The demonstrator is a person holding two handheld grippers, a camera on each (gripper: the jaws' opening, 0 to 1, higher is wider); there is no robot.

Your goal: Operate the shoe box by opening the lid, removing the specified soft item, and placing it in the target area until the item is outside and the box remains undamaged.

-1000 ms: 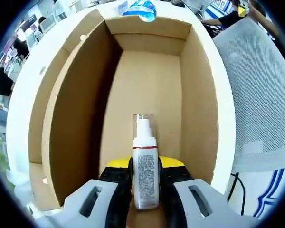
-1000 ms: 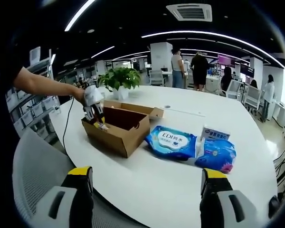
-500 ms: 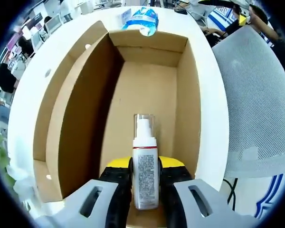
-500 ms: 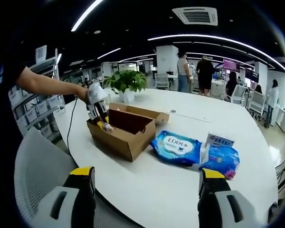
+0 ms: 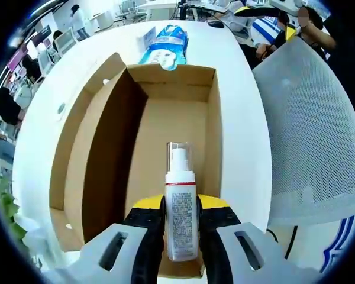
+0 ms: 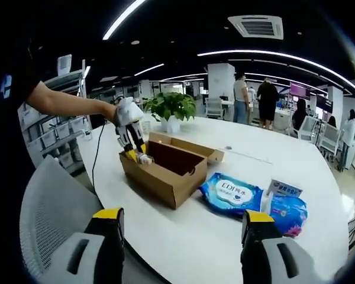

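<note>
**Bright overhead office light, strong fisheye bending**

Both views are evenly and brightly lit from above. In the right gripper view, long ceiling light strips (image 6: pixel 125 16) are seen as curved white streaks, blown out to pure white. The white table (image 6: pixel 183 236) is rendered very bright, with soft glare across its surface. In the left gripper view, the inner left wall of the cardboard box (image 5: pixel 109 154) is thrown into deep shadow, while its floor is evenly lit. Straight edges are bowed towards the rims in both views, and background figures are shown small and soft. The spray bottle (image 5: pixel 180 207) label is kept fairly sharp, though its print cannot be read.
</note>
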